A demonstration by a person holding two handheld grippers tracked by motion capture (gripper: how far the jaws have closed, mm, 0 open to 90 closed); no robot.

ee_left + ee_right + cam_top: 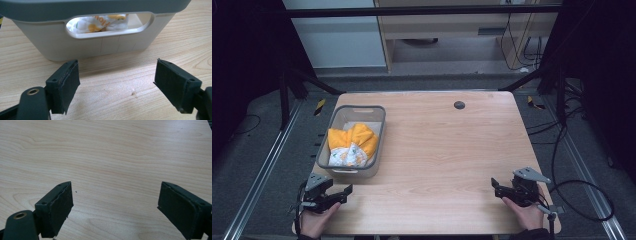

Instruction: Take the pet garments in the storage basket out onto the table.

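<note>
I note both grippers gape wide, holding nothing: left gripper [343,192] just before the bin [343,171] with cloth [352,145], right gripper [495,188] over bare table [442,150].

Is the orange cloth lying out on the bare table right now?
No, the orange and white cloth sits bunched inside the grey bin at the table's left side.

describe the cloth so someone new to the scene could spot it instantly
Start at the wooden table and find the grey plastic bin on its left side. The cloth lies bunched inside: bright orange folds with a white printed patch, the one colourful thing there.
</note>
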